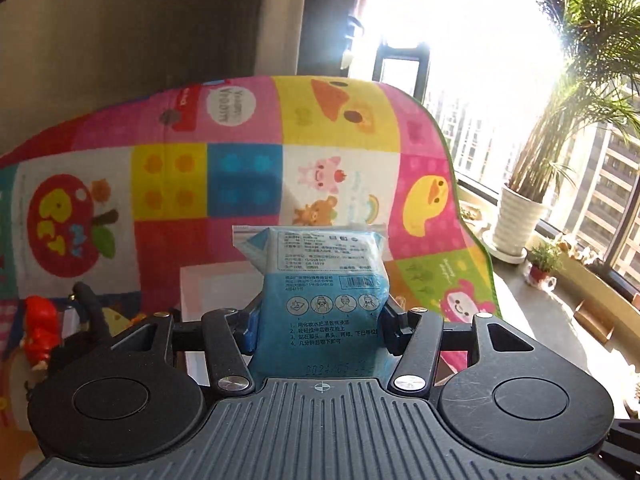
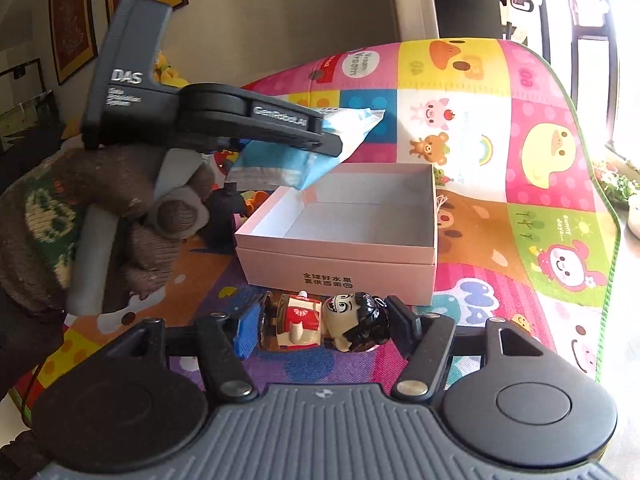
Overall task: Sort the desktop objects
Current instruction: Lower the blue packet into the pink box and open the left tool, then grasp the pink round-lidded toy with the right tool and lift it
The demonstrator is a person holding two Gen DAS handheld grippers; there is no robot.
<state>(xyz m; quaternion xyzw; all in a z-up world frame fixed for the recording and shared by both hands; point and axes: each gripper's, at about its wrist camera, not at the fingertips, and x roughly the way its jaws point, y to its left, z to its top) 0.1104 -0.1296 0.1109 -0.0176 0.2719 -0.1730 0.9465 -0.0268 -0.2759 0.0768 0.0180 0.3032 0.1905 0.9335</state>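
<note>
My left gripper (image 1: 318, 320) is shut on a blue wipes packet (image 1: 324, 280) and holds it up in the air. In the right wrist view the left gripper (image 2: 320, 136) holds that packet (image 2: 296, 156) above the left rear corner of an open pink box (image 2: 400, 248), whose inside looks empty. My right gripper (image 2: 320, 324) has its jaws on either side of a small figurine (image 2: 332, 322) with a red body and black hair. The figurine lies on its side on the mat just in front of the box. I cannot tell whether the fingers press it.
A colourful cartoon play mat (image 2: 520, 184) covers the table. A black Batman-like figure (image 2: 226, 216) stands left of the box. A red toy (image 1: 40, 332) shows at the left. Potted plants (image 1: 520, 216) stand on the window ledge at the right.
</note>
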